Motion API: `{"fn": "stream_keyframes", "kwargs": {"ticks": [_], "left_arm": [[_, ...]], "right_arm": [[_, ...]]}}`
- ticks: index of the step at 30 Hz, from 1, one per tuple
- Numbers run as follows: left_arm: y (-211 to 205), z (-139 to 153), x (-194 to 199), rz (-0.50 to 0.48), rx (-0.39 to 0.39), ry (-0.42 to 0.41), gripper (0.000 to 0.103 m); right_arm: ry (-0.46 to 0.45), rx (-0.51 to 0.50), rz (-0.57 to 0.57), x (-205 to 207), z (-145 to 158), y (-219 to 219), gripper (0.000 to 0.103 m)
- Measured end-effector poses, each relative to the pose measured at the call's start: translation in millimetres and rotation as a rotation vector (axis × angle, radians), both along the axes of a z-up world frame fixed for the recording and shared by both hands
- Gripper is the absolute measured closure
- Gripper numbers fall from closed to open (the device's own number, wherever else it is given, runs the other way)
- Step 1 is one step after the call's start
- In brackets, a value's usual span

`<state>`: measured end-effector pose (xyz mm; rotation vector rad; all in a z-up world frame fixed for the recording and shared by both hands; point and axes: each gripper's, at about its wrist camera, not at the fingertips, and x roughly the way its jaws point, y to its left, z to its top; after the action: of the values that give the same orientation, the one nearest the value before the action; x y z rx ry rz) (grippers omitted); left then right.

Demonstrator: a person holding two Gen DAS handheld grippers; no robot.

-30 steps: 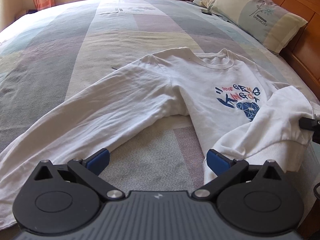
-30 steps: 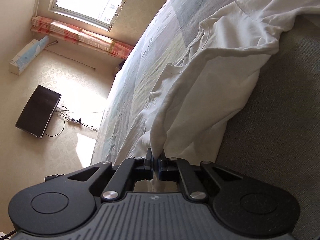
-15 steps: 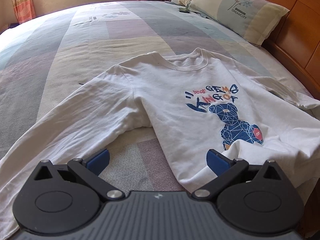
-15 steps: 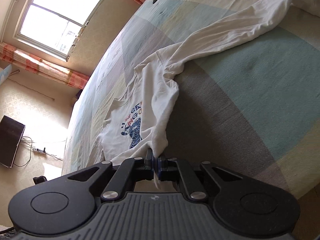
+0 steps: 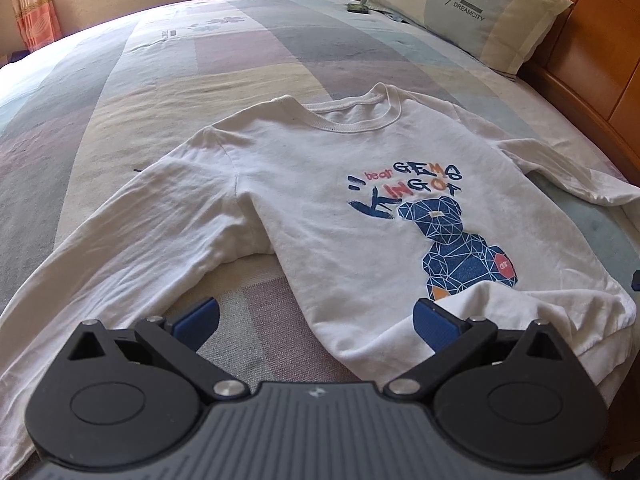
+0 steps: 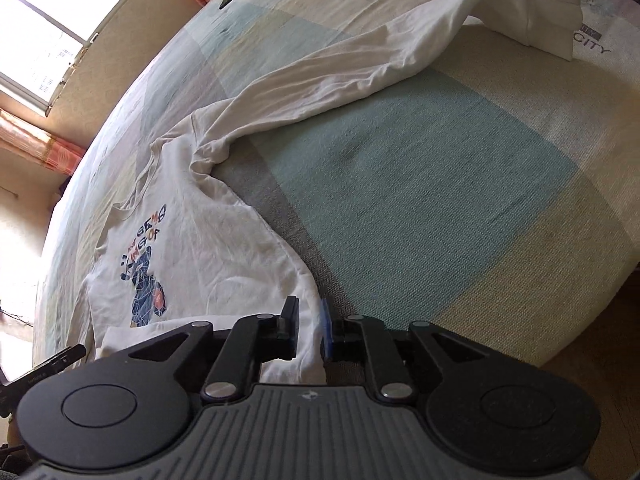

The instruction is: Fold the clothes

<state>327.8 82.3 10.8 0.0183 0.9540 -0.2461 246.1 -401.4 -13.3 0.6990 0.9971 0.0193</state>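
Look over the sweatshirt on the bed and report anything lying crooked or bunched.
The white sweatshirt lies face up, but its hem corner is flipped back over the bear print. The far sleeve is rumpled, its cuff doubled over. Nothing torn or stained.

The white sweatshirt (image 5: 328, 208) is showing "bear GEMS" and "KING OF" above a blue bear print, though the last letters are probably not certain. The pillow (image 5: 472, 12) is carrying "DREAMCITY". The bedsheet (image 6: 592, 40) is showing only "CITY" beside the sleeve.
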Motion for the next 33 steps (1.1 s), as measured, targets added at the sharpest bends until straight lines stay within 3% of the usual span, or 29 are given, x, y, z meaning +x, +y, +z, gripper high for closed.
{"fn": "stream_keyframes", "kwargs": {"ticks": [7, 10, 14, 18, 20, 21, 22, 23, 24, 27, 33], "left_arm": [[-15, 11, -8, 0.02, 0.024, -0.018, 0.001], [-19, 18, -18, 0.048, 0.035, -0.026, 0.001], [-22, 24, -34, 0.118, 0.061, -0.028, 0.001], [-25, 28, -52, 0.191, 0.078, -0.021, 0.001], [-28, 28, -60, 0.221, 0.087, -0.016, 0.001], [-29, 28, -63, 0.237, 0.089, -0.01, 0.001], [-32, 27, -65, 0.248, 0.089, -0.005, 0.001], [-34, 27, -67, 0.256, 0.089, 0.0, 0.001], [-36, 27, -68, 0.261, 0.09, 0.003, 0.001], [-44, 27, -70, 0.263, 0.094, 0.004, 0.001], [-56, 25, -70, 0.268, 0.084, 0.014, 0.001]], "right_arm": [[-0.112, 0.031, 0.071, 44, 7, -1, 0.073], [-0.148, 0.08, 0.14, 84, 0, 8, 0.062], [-0.145, 0.18, 0.216, 146, -20, 25, 0.061], [-0.125, 0.116, 0.301, 193, -38, 51, 0.061], [-0.162, 0.074, 0.357, 200, -37, 62, 0.061], [-0.18, 0.047, 0.383, 202, -36, 66, 0.062], [-0.193, 0.017, 0.405, 202, -34, 70, 0.07], [-0.201, -0.001, 0.426, 202, -33, 73, 0.088], [-0.204, -0.005, 0.443, 203, -33, 74, 0.092], [-0.219, -0.024, 0.462, 205, -30, 68, 0.094], [-0.216, -0.034, 0.371, 214, -20, 30, 0.095]]}}
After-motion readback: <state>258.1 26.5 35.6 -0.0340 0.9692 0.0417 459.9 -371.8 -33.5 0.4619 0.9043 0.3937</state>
